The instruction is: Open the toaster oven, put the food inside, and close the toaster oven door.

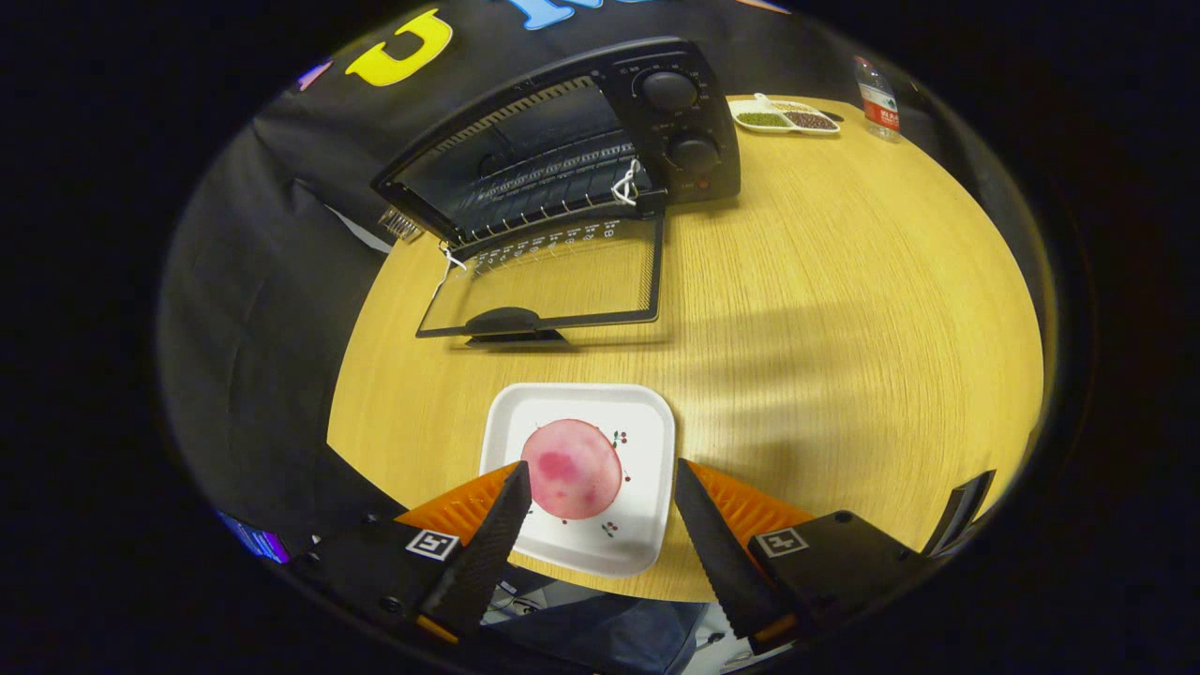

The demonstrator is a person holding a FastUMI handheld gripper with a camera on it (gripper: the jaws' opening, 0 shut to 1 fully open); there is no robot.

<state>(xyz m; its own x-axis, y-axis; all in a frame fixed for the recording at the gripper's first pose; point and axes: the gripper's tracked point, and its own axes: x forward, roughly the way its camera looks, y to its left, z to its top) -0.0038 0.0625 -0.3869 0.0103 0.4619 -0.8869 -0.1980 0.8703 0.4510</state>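
A black toaster oven (600,141) stands at the far side of the round wooden table (825,309), its glass door (553,281) folded down flat with the handle toward me. A wire rack shows inside the cavity. Nearer to me, a white square plate (647,422) holds a round pink slice of food (571,468). My gripper (600,483) is open, hovering over the plate. The food lies between the fingertips, closer to the left one, and neither finger presses on it.
A white divided dish (786,117) with green and dark contents sits to the right of the oven. A plastic bottle (878,98) with a red label stands beside it at the table's far rim. Bare tabletop stretches right of the plate.
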